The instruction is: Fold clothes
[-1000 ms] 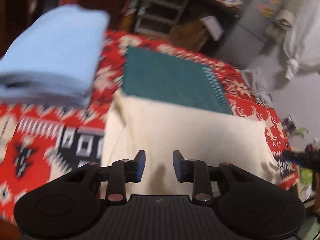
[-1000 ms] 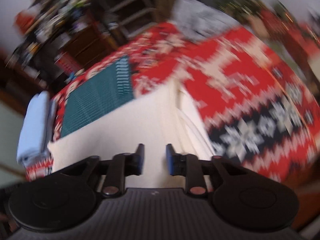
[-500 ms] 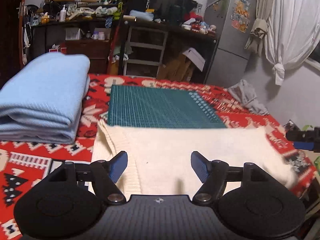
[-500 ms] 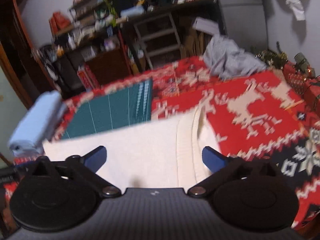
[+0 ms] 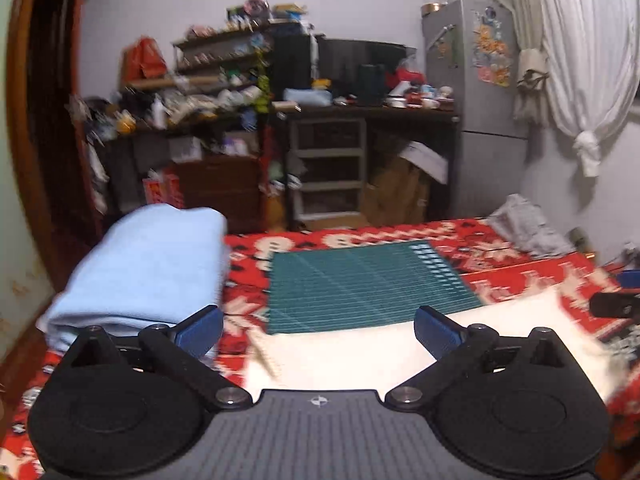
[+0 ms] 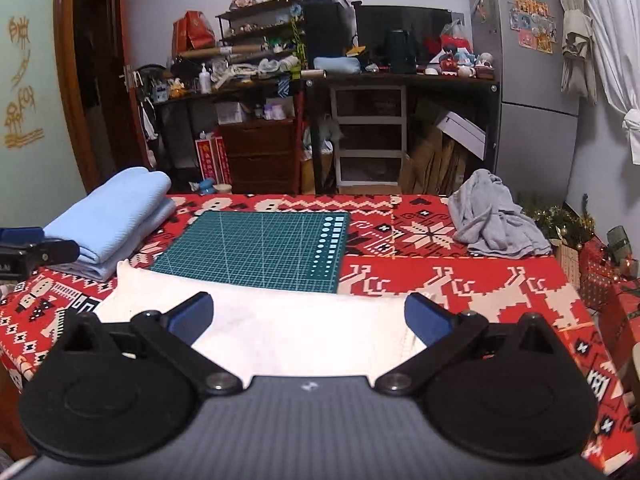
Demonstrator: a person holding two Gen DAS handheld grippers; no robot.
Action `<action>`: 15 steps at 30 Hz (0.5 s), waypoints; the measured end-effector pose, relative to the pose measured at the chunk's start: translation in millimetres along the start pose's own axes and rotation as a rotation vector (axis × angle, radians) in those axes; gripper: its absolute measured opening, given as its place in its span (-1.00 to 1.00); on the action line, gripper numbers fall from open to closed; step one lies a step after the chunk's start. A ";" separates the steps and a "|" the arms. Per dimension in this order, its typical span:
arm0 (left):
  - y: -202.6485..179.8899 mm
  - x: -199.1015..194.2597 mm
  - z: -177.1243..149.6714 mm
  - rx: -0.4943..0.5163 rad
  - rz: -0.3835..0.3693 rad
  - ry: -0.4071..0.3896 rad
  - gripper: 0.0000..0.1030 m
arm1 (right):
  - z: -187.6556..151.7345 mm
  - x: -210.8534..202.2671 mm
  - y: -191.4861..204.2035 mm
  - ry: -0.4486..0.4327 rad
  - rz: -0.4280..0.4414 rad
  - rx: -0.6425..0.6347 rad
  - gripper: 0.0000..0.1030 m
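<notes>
Three garments lie on the desk [image 6: 460, 280], which wears a red patterned cloth, and one green cutting mat [image 6: 256, 246] serves as the landmark. One cream garment [image 6: 288, 332], folded flat, lies on the near side of the mat, its far edge overlapping the mat's near edge. One folded light-blue garment [image 6: 112, 220] sits to the left of the mat, close beside it. One crumpled grey garment [image 6: 496, 220] lies well to the right of the mat, by the desk's far right corner.

There are two grippers. The left gripper [image 5: 318, 330] has its jaws spread wide apart with nothing between them, above the near edge of the cream garment [image 5: 400, 344]. The right gripper [image 6: 308, 318] likewise holds its jaws wide apart and empty over the same garment.

The mat carries a white grid and a column of small shapes along its right side; no lettering on it can be read. The fridge [image 6: 532, 60] behind the mat bears several magnets or stickers, too small to read. Gold characters [image 6: 20, 84] show on the pale green wall far to the left, illegible at this size.

The right wrist view is sharp and shows the gold characters, the whole grey garment, and the tip of the left gripper at its left edge, beside the blue garment. The left wrist view is blurred; it shows the blue garment [image 5: 148, 268] looming large to the left of the mat [image 5: 368, 284], and a dark gripper tip at its right edge.
</notes>
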State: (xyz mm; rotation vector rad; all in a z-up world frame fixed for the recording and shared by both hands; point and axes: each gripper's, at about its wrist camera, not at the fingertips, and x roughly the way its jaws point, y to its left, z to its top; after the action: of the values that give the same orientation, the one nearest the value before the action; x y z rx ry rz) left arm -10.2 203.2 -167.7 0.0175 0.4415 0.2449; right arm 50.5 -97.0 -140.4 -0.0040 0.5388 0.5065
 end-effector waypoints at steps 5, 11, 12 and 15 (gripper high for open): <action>6.8 16.5 -14.9 -0.044 -0.053 0.018 1.00 | -12.4 17.4 -0.6 0.083 0.039 0.033 0.99; 21.3 30.4 -27.5 -0.089 -0.068 0.066 1.00 | -33.7 -1.8 14.9 -0.060 -0.076 -0.014 0.99; 22.9 32.0 -28.3 -0.081 -0.076 0.068 1.00 | -36.3 -7.2 15.5 -0.088 -0.101 0.001 0.99; 31.1 42.0 -29.5 -0.075 -0.097 0.082 0.97 | -38.0 -9.6 2.9 -0.092 -0.150 0.072 0.99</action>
State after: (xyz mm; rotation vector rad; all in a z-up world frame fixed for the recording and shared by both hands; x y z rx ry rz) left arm 6.8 242.2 -209.9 -0.0874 0.5127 0.1673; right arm 23.4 -103.9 -168.0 0.0470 0.4624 0.3391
